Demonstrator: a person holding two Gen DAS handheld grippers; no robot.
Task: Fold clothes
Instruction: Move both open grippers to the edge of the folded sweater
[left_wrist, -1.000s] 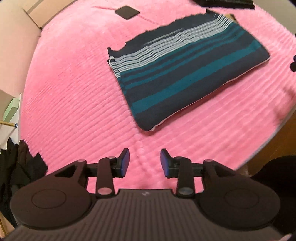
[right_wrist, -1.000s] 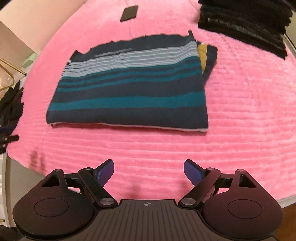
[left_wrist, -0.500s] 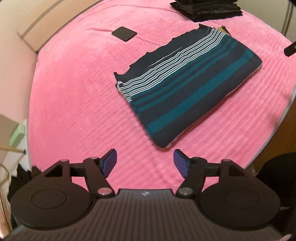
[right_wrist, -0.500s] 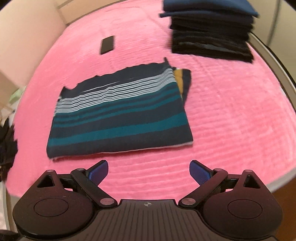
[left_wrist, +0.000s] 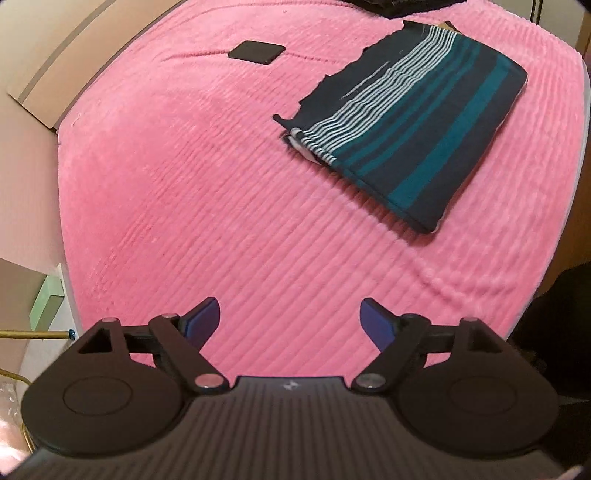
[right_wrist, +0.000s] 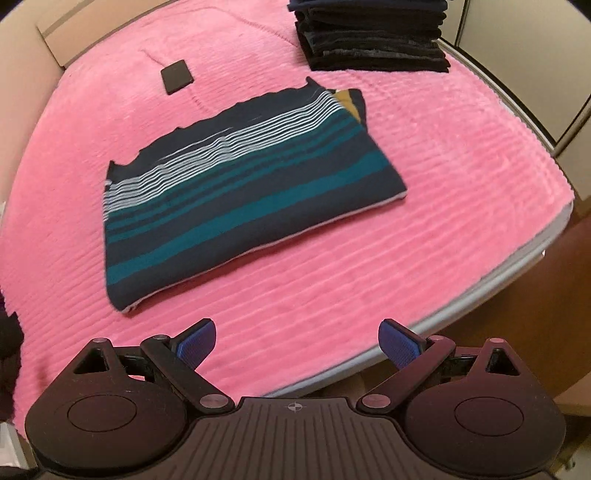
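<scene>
A folded striped shirt (left_wrist: 413, 122) (right_wrist: 243, 192), navy with teal and white bands, lies flat on the pink blanket (left_wrist: 207, 184) (right_wrist: 424, 158). A mustard patch shows at its far right corner in the right wrist view. My left gripper (left_wrist: 290, 319) hangs open above bare blanket, well short of the shirt and to its left. Open too, my right gripper (right_wrist: 297, 341) sits over the blanket's near edge, a short way in front of the shirt's hem. Nothing is between either pair of fingers.
A stack of dark folded clothes (right_wrist: 373, 37) stands at the far right of the bed. A small black flat object (left_wrist: 256, 51) (right_wrist: 176, 76) lies on the blanket beyond the shirt. The bed edge (right_wrist: 517, 254) runs along the right, and a wall panel (left_wrist: 55, 62) borders the far left.
Both grippers have pulled back and up from the shirt, which now looks farther off. The left jaws have spread from nearly shut to wide open. The shirt lies where it was.
</scene>
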